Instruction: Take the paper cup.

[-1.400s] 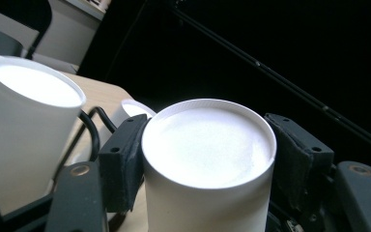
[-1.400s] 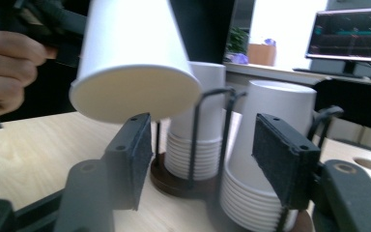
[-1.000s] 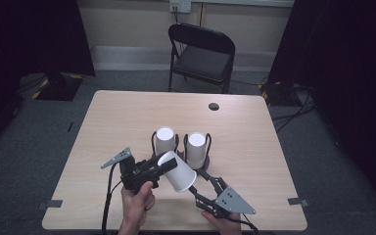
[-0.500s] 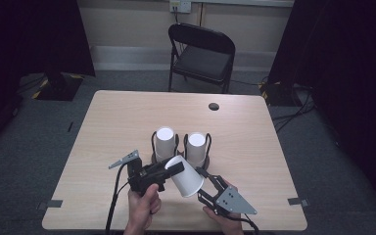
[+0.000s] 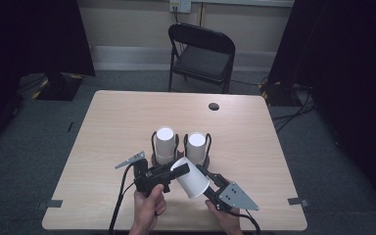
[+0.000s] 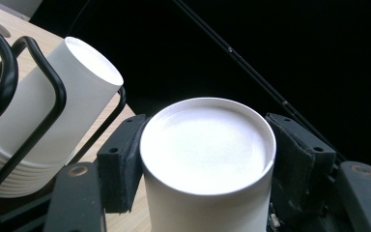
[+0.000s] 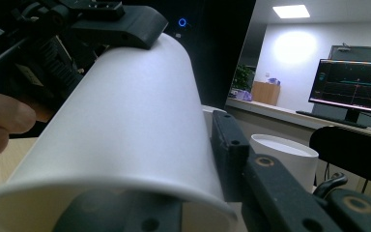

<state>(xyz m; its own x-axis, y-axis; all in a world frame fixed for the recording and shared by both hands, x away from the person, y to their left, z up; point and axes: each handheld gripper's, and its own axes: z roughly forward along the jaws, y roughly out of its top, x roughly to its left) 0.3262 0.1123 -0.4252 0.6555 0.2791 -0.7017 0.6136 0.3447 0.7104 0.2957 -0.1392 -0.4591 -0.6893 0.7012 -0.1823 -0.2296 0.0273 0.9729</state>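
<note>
Left claw (image 5: 176, 171) clamped on the closed base end of a single white paper cup (image 5: 191, 177), lower centre of the high view; right claw (image 5: 206, 180) pinching that cup's wall near the open rim. Since a second ago, shifted right and nearer, cup carried tilted above the pale wooden tabletop (image 5: 107, 127). Probably a cup freshly separated, ready for placing. Farther up-frame, two upturned white cup stacks in black wire holders (image 5: 165, 144) (image 5: 196, 147), untouched.

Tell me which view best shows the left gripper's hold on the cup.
Left gripper view: both pads press the paper cup's closed end. High view shows the left gripper at its narrow end, small. Right gripper view shows one left jaw on the cup.
</note>
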